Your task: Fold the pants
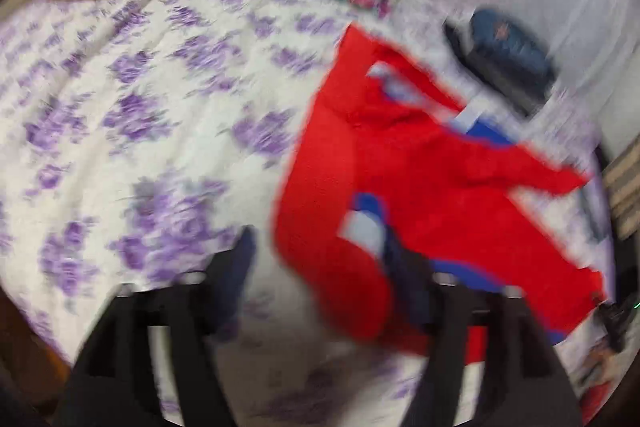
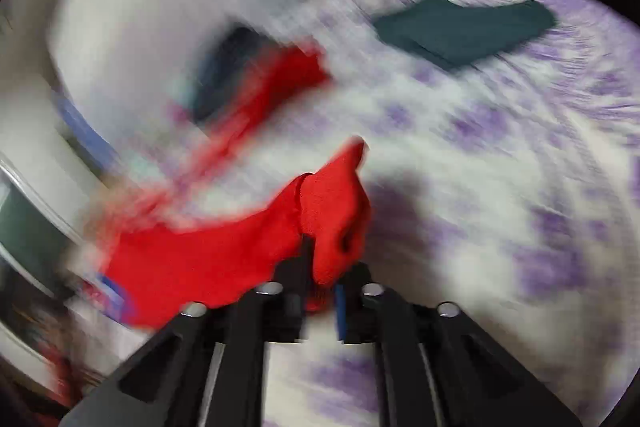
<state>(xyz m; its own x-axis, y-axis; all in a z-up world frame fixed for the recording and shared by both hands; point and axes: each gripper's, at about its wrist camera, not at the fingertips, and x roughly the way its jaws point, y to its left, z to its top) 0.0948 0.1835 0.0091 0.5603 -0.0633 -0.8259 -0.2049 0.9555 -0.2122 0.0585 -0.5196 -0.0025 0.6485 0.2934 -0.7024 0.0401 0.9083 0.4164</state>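
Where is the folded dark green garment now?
In the right wrist view, the folded dark green garment lies upper right on the purple-flowered bedsheet, apart from the red pants.

We see the right gripper [image 2: 322, 279] with its jaws close together, pinching a corner of the red pants [image 2: 200, 259] above the purple-flowered bedsheet [image 2: 500, 167]. The rest of the pants trails blurred to the left. Beyond the pants, a folded dark green cloth [image 2: 464, 31] lies on the bedsheet.
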